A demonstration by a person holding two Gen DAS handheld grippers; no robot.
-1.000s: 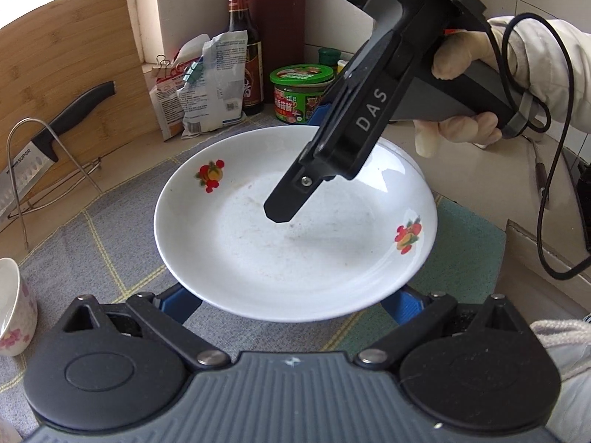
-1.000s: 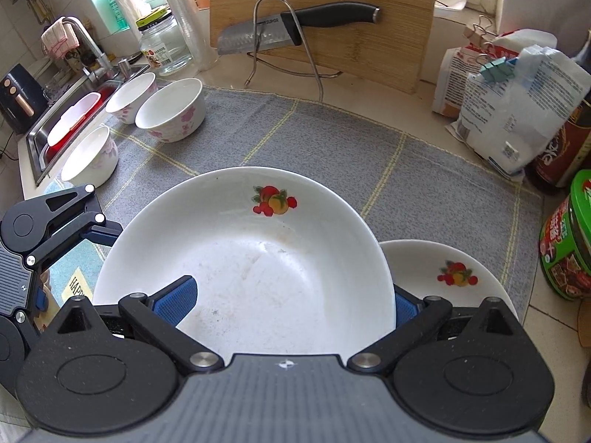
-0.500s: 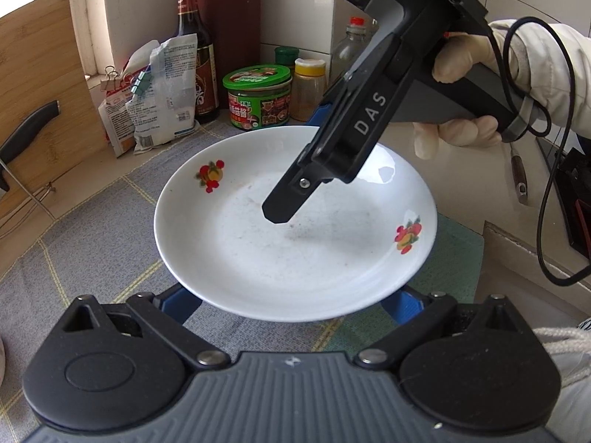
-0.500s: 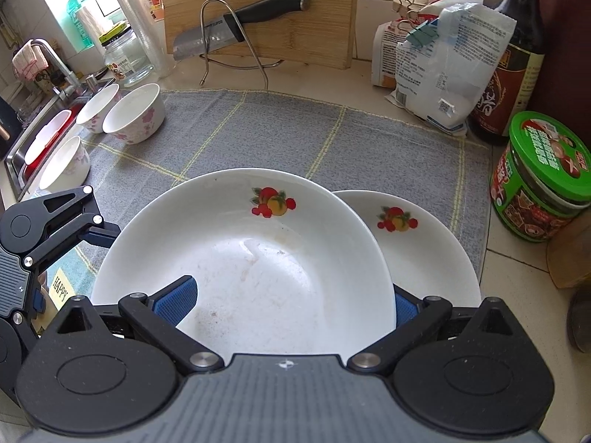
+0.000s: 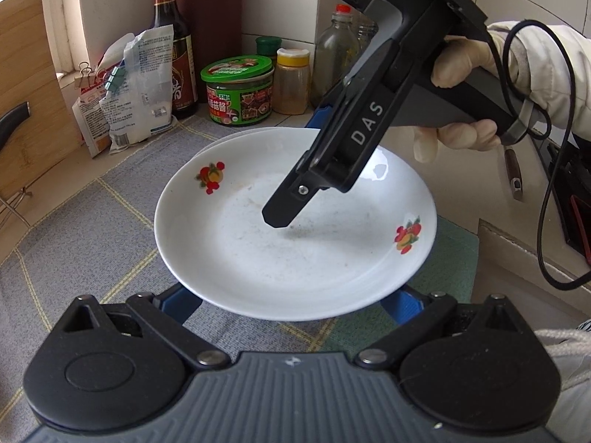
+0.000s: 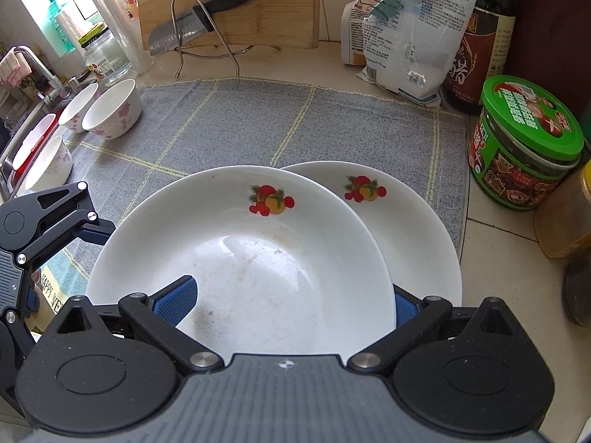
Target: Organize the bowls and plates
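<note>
Held plate (image 6: 258, 258) now overlaps 2nd plate (image 6: 417, 229), barely visible from left.

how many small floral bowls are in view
3, all at the gray mat's far left edge: two side by side, one nearer. More may sit hidden by the sink.

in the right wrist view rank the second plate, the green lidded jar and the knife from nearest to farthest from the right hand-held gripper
From the right hand-held gripper:
1. Second plate, just right, under the held plate.
2. Green-lidded jar, far right.
3. Knife, on its rack at the back left.
</note>
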